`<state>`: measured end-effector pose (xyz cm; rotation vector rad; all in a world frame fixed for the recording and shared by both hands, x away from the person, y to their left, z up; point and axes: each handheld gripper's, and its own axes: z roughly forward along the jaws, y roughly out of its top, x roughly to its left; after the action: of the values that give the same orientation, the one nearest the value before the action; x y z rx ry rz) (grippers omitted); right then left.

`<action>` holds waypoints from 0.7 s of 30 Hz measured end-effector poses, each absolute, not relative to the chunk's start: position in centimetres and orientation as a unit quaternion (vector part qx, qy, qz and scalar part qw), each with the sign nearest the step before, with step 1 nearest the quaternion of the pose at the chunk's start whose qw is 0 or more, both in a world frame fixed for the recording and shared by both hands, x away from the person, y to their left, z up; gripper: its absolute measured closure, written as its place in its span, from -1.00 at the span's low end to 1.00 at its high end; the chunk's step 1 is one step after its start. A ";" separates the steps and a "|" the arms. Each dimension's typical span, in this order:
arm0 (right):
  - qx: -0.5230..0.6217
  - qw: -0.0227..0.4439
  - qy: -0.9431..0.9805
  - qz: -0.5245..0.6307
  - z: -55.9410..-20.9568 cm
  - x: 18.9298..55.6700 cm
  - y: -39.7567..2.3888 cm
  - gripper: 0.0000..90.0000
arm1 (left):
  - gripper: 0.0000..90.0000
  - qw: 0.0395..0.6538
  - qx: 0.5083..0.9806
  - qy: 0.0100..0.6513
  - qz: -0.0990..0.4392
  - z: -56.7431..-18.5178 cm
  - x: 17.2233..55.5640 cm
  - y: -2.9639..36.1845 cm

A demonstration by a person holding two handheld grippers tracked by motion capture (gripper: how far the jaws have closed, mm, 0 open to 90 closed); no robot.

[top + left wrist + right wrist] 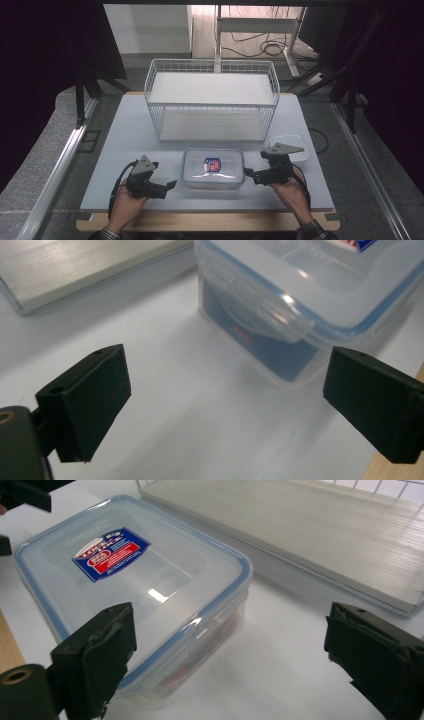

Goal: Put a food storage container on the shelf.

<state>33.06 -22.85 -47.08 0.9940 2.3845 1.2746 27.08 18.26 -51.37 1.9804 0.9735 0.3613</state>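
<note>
High view: left gripper and right gripper, jaws spread and empty, are held flanking the lidded container at the table's near edge, apparently released, the wire basket behind.

container: clear glossy plastic | basket: white wire | table: matt white

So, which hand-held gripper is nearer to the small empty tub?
The right hand-held gripper: the small tub sits just behind it. The left hand-held gripper is across the lidded box.
</note>
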 end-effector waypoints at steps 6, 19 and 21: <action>0.333 0.112 0.824 0.446 -47.1 33.2 -22.1 -0.91 | -0.90 0.449 0.793 0.396 0.116 -50.3 28.4 17.2; 0.364 0.048 0.835 0.409 -47.6 33.9 -20.1 -0.93 | -0.92 0.437 0.814 0.380 0.051 -50.1 31.9 14.2; 0.367 0.043 0.834 0.409 -47.7 34.0 -20.1 -0.93 | -0.93 0.440 0.813 0.380 0.042 -50.3 32.2 14.0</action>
<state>34.01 -20.12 -47.70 1.1236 2.5522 1.2510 32.18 13.97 -50.26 2.0181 0.9438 0.1052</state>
